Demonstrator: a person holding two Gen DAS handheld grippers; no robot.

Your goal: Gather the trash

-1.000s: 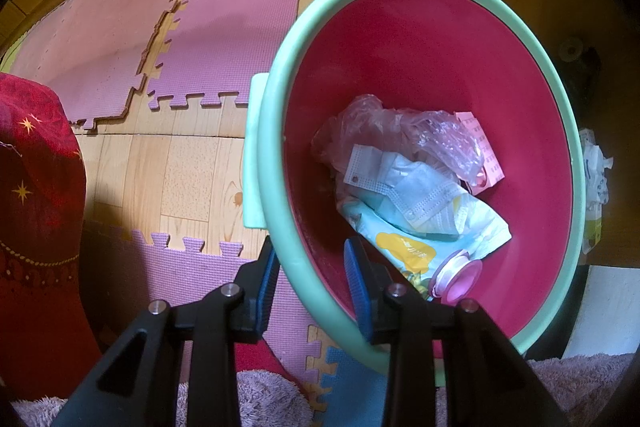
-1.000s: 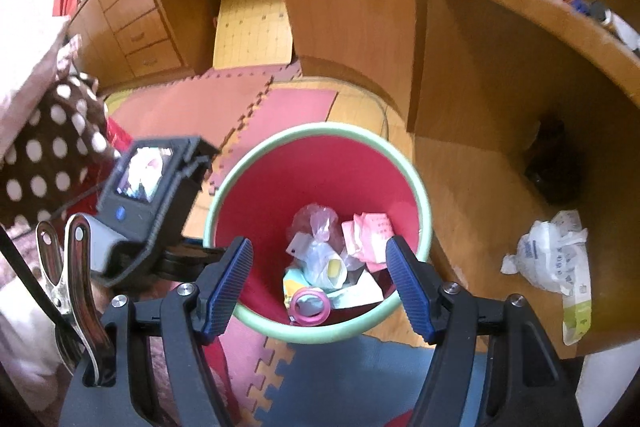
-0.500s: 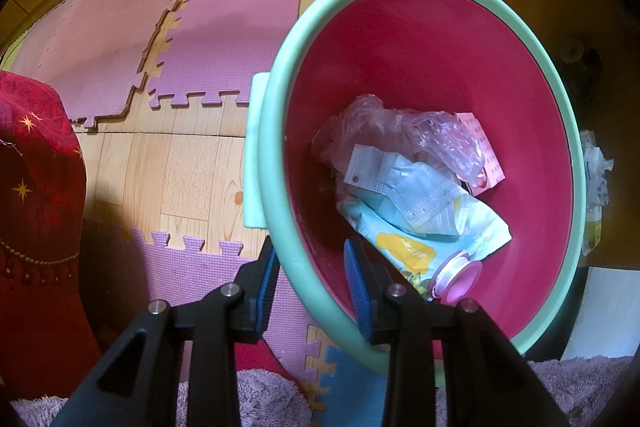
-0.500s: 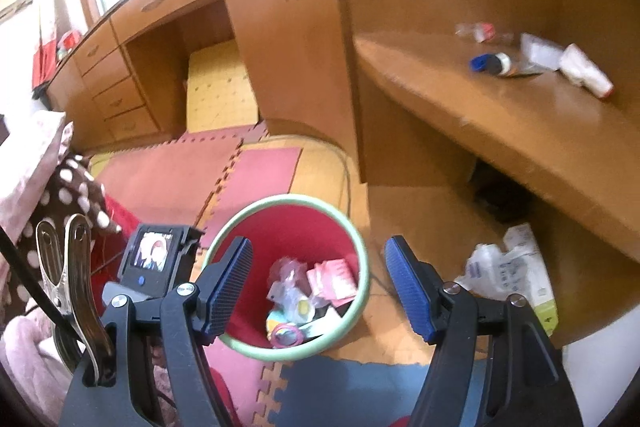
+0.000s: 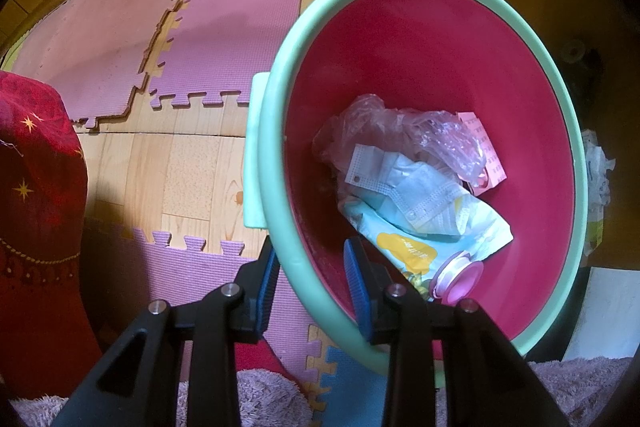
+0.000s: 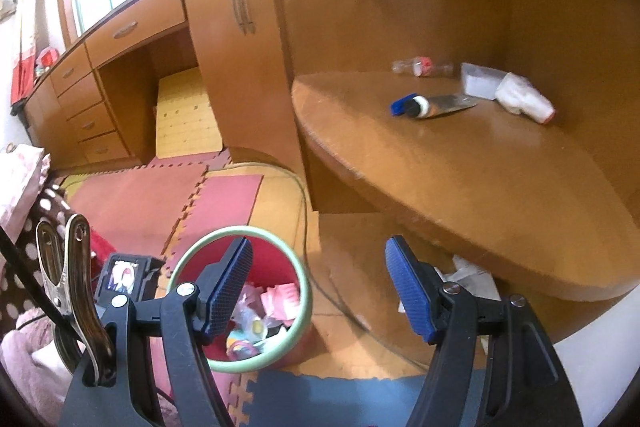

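Note:
A red bin with a mint-green rim (image 5: 576,163) stands tilted on the floor. It holds a blue face mask (image 5: 420,195), a clear plastic bag (image 5: 400,127), a wipes packet with a pink lid (image 5: 440,251) and pink paper (image 5: 484,151). My left gripper (image 5: 312,287) is shut on the bin's near rim, one pad outside and one inside. My right gripper (image 6: 320,287) is open and empty, raised above the bin (image 6: 306,291). It faces a wooden shelf (image 6: 480,187) that bears a blue-capped tube (image 6: 432,105), a clear bottle (image 6: 420,66), a plastic packet (image 6: 480,85) and crumpled white paper (image 6: 524,99).
A crumpled white bag (image 6: 468,275) lies on the floor under the shelf, right of the bin. Pink foam mats (image 5: 224,27) cover part of the wooden floor. A red cloth (image 5: 36,187) is at the left. Wooden drawers and a cupboard (image 6: 224,47) stand behind. A cable (image 6: 308,227) runs along the floor.
My right gripper has risen and tipped up. The bin has slid low and small in its view and the shelf top with its items has come into sight. The left gripper has kept still.

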